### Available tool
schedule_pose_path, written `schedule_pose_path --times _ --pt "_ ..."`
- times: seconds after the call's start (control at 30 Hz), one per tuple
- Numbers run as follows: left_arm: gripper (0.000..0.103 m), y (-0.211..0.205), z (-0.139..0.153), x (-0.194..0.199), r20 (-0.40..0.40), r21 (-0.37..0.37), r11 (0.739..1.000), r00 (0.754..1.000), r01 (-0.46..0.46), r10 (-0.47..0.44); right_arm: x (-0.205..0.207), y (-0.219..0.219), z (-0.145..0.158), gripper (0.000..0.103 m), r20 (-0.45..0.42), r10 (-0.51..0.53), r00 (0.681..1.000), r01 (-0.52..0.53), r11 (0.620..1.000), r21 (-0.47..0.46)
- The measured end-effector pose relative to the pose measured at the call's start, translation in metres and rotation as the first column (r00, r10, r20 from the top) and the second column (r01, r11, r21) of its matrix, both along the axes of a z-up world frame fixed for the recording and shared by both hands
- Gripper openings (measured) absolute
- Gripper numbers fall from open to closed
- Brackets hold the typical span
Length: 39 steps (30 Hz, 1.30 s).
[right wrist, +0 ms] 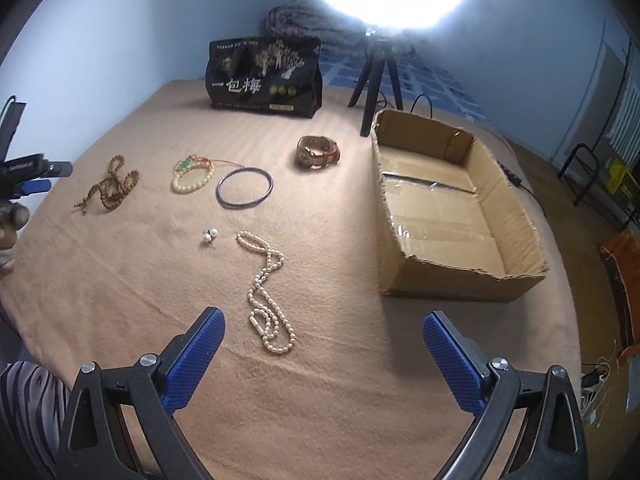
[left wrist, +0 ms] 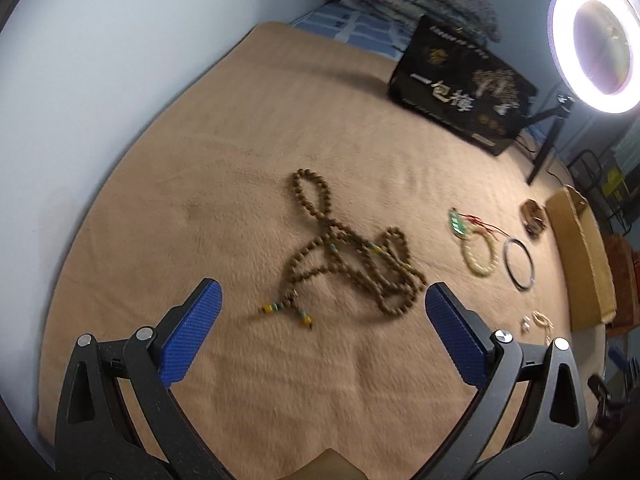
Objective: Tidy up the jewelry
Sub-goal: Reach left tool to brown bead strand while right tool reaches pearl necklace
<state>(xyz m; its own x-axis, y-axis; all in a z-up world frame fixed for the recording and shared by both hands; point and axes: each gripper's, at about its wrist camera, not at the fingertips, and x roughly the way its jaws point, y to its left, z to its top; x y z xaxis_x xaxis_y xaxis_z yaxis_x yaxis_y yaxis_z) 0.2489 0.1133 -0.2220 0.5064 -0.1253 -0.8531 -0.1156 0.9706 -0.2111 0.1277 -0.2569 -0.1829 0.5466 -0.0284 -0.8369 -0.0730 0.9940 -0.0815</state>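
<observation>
Since every piece of jewelry lies on the tan blanket [right wrist: 320,380] and none in the box, we judge the task barely begun, with all the sorting left to do.

Going left to right in the right wrist view, we see first the brown wooden bead mala [right wrist: 110,186], heaped loosely with its tasselled end toward us. The left gripper [left wrist: 322,300] hangs above that mala [left wrist: 348,254] with its blue pads spread wide and nothing between them, so it looks to us like the first pick. Next comes the cream bead bracelet [right wrist: 193,180] with a green pendant on a red cord [right wrist: 186,164] lying against its far side, and just beside them the dark thin bangle [right wrist: 245,189]. Nearer to us sit two pearl stud earrings [right wrist: 210,235], then the pearl necklace [right wrist: 266,288], strung out toward the right gripper [right wrist: 324,332], whose pads also stand apart and empty, the strand's near loop lying between them on the blanket. Farther back rests the brown-strapped wristwatch [right wrist: 318,151].

At the right stands the cardboard box [right wrist: 460,284], open-topped with torn edges and taped across its floor. We see nothing inside it. Behind it all, the black snack bag [right wrist: 264,76] stands closed, and we cannot tell its contents. Seven pieces remain to be moved, by our count.
</observation>
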Motion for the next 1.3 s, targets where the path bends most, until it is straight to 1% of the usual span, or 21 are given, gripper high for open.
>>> schedule_pose_path --times 0.1,0.27,0.37,0.43,0.5,0.6,0.67,0.8,0.87,0.93,1.0,1.1,1.17,1.23,1.3 --pt "0.103 0.006 -0.013 0.017 -0.027 -0.009 1.0 1.0 -0.014 0.014 0.005 0.001 -0.006 0.1 -0.011 0.004 1.0 -0.004 1.0 0.0" --pt "0.103 0.011 -0.037 0.042 -0.087 -0.05 0.998 0.996 -0.03 0.025 0.012 0.002 -0.017 0.099 -0.029 0.0 1.0 0.001 1.0 0.007" --pt "0.103 0.012 -0.048 0.05 -0.119 -0.091 0.995 0.992 -0.046 0.035 0.016 -0.001 -0.022 0.099 -0.039 -0.007 0.999 0.007 1.0 0.016" --pt "0.103 0.007 -0.052 0.054 -0.128 -0.1 0.994 0.991 -0.045 0.032 0.019 -0.002 -0.025 0.097 -0.049 -0.01 0.999 0.012 0.999 0.03" --pt "0.103 -0.002 -0.053 0.056 -0.126 -0.083 0.996 0.992 -0.022 0.012 0.021 -0.003 -0.029 0.097 -0.058 -0.01 0.998 0.012 0.999 0.041" --pt "0.103 -0.02 -0.052 0.059 -0.128 -0.038 0.999 0.991 0.023 -0.028 0.025 -0.003 -0.034 0.096 -0.066 -0.006 0.998 0.009 0.999 0.054" --pt "0.103 -0.031 -0.052 0.061 -0.129 0.009 0.999 0.991 0.046 -0.045 0.027 -0.003 -0.038 0.094 -0.077 -0.003 0.997 0.009 0.997 0.07" --pt "0.103 -0.051 -0.057 0.062 -0.137 0.086 0.994 0.989 0.064 -0.052 0.032 -0.004 -0.044 0.094 -0.095 -0.001 0.995 0.012 0.993 0.117" --pt "0.1 -0.059 -0.059 0.063 -0.141 0.128 0.989 0.989 0.069 -0.05 0.034 -0.002 -0.046 0.091 -0.105 0.011 0.994 0.003 0.991 0.132" --pt "0.098 -0.067 -0.061 0.063 -0.137 0.167 0.983 0.989 0.074 -0.051 0.038 0.004 -0.049 0.087 -0.112 0.031 0.993 -0.017 0.992 0.125" --pt "0.096 -0.073 -0.061 0.063 -0.133 0.191 0.978 0.99 0.081 -0.056 0.042 0.009 -0.052 0.086 -0.12 0.049 0.992 -0.035 0.993 0.115" --pt "0.091 -0.078 -0.061 0.063 -0.129 0.201 0.976 0.99 0.086 -0.061 0.049 0.017 -0.058 0.079 -0.137 0.07 0.988 -0.056 0.993 0.108" --pt "0.086 -0.081 -0.061 0.064 -0.127 0.202 0.975 0.99 0.089 -0.064 0.055 0.023 -0.064 0.071 -0.156 0.081 0.984 -0.065 0.992 0.105" --pt "0.081 -0.082 -0.06 0.063 -0.122 0.204 0.975 0.99 0.093 -0.068 0.06 0.028 -0.07 0.058 -0.174 0.091 0.98 -0.075 0.993 0.096" --pt "0.075 -0.083 -0.06 0.063 -0.117 0.202 0.975 0.991 0.093 -0.071 0.062 0.033 -0.073 0.053 -0.184 0.093 0.979 -0.083 0.995 0.064"
